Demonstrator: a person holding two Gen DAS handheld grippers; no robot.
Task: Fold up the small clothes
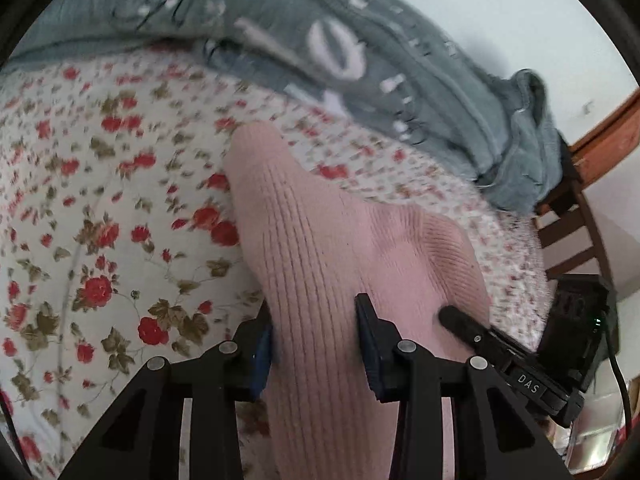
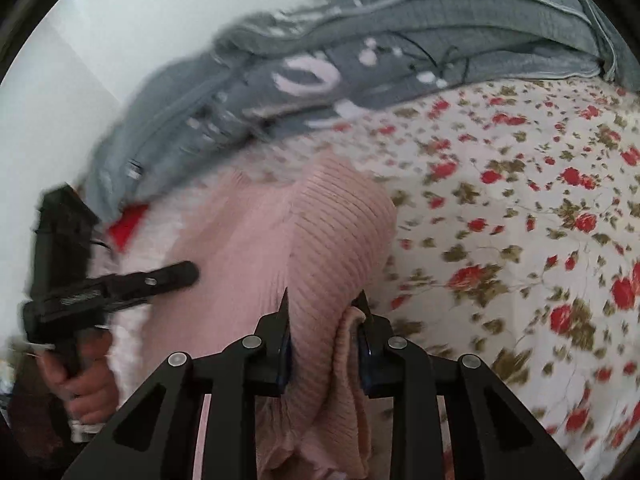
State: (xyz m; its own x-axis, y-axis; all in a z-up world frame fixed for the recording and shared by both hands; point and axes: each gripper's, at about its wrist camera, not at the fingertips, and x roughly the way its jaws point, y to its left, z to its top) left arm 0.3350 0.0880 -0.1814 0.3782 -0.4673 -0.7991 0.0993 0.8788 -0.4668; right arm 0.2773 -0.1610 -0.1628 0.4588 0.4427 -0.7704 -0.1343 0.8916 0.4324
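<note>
pink ribbed garment (image 1: pixel 320 240) is gripped by both the left claw (image 1: pixel 316 344) and right claw (image 2: pixel 324 340), carried over the floral bed (image 1: pixel 100 200) mid-fold; next, lay it flat ahead.

Both tongs are matte black, built of angular struts with triangular cut-outs, and round silver screw heads sit at the joints. The left tongs (image 1: pixel 316 340) carry blue pads on the inner faces of their fingers (image 1: pixel 372 344). The right tongs (image 2: pixel 326 332) taper to pointed tips and bear white "DAS" lettering and a trailing black cable.
</note>
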